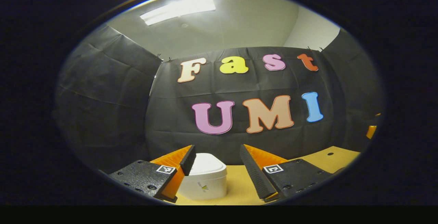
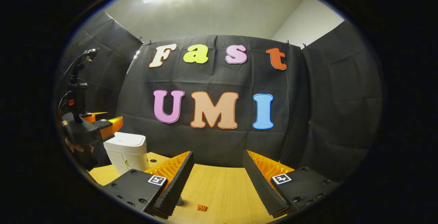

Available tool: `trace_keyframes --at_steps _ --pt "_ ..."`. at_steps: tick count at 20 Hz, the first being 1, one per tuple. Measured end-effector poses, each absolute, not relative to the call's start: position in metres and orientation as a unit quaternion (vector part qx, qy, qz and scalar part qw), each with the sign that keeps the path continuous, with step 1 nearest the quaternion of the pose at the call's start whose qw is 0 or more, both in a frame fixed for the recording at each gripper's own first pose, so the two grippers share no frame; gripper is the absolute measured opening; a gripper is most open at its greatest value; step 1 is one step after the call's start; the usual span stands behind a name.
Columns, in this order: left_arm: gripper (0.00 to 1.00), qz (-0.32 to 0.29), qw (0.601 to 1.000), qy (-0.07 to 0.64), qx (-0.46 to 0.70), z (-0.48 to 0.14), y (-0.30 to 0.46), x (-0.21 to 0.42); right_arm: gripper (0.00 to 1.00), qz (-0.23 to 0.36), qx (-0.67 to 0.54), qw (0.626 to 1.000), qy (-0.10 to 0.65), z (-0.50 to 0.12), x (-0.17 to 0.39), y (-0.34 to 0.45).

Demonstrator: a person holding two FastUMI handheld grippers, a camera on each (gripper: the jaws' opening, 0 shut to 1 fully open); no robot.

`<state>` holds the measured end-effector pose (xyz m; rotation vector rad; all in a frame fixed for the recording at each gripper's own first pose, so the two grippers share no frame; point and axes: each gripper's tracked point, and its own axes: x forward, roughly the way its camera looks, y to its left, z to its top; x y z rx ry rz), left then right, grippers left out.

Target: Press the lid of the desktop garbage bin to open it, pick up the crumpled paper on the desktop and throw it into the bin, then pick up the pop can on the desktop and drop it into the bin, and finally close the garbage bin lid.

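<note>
The white desktop bin [image 1: 205, 179] stands on the wooden table [image 1: 239, 189] with its lid [image 1: 207, 162] down. It sits close in front of my left gripper [image 1: 217, 155], mostly toward the left finger; the jaws are open and hold nothing. In the right gripper view the bin [image 2: 127, 152] is at the left, and the left gripper [image 2: 106, 118] hovers just above and behind its lid, held by a hand [image 2: 77, 147]. My right gripper [image 2: 217, 159] is open over bare table [image 2: 222, 189]. A small orange-red crumpled scrap [image 2: 202, 207] lies near its left finger.
Black cloth walls close the booth at the back and on both sides. A small grey thing [image 2: 179, 201] peeks out behind the right gripper's left finger; I cannot tell what it is. An orange part [image 1: 371, 131] shows at the far right of the left gripper view.
</note>
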<state>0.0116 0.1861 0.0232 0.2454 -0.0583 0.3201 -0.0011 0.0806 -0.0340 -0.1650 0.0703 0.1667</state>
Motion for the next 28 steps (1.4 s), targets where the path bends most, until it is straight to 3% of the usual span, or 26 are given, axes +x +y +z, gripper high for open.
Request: trace_keyframes --at_steps 3,4,7,8,10,13,14,16,17,18,21,23,25,26,28 --pt "0.75 0.175 0.977 -0.017 0.122 0.009 0.223 0.033 0.96 0.072 -0.088 0.992 0.048 -0.042 -0.002 0.085" --pt "0.63 0.181 0.976 -0.007 0.118 -0.001 0.234 0.041 0.96 0.066 -0.090 0.992 0.054 -0.045 -0.004 0.086" --pt "0.41 0.205 0.973 0.029 0.100 -0.034 0.270 0.051 0.96 0.056 -0.099 0.991 0.067 -0.055 -0.003 0.093" --pt "0.29 0.214 0.972 0.042 0.091 -0.046 0.281 0.054 0.97 0.053 -0.103 0.991 0.070 -0.058 -0.003 0.095" --pt "0.19 0.219 0.971 0.072 0.071 -0.069 0.295 0.057 0.96 0.049 -0.112 0.990 0.074 -0.061 -0.004 0.101" --pt "0.17 0.228 0.966 0.103 0.059 -0.096 0.310 0.056 0.96 0.049 -0.123 0.988 0.076 -0.062 -0.004 0.111" --pt "0.17 0.228 0.968 0.084 0.070 -0.090 0.310 0.058 0.96 0.051 -0.126 0.988 0.076 -0.062 -0.003 0.115" --pt "0.00 0.226 0.968 0.083 0.071 -0.093 0.311 0.055 0.96 0.058 -0.130 0.987 0.076 -0.064 -0.002 0.123" --pt "0.01 0.225 0.968 0.084 0.072 -0.097 0.314 0.057 1.00 0.063 -0.131 0.986 0.078 -0.066 -0.001 0.127" --pt "0.00 0.228 0.968 0.088 0.065 -0.101 0.315 0.057 0.96 0.068 -0.133 0.985 0.080 -0.068 -0.001 0.130" --pt "0.00 0.235 0.967 0.049 0.090 -0.083 0.312 0.058 0.96 0.083 -0.137 0.984 0.077 -0.066 -0.003 0.137" --pt "0.00 0.218 0.968 0.077 0.092 -0.080 0.303 0.064 0.96 0.092 -0.132 0.985 0.068 -0.060 -0.002 0.138" --pt "0.24 0.202 0.974 0.080 0.067 -0.065 0.291 0.068 0.96 0.100 -0.120 0.986 0.058 -0.056 0.001 0.136" --pt "0.54 0.204 0.974 0.074 0.060 -0.054 0.287 0.063 0.96 0.103 -0.114 0.986 0.056 -0.054 0.002 0.135" --pt "0.58 0.203 0.977 0.034 0.059 -0.025 0.279 0.052 1.00 0.107 -0.105 0.987 0.054 -0.055 0.007 0.128"
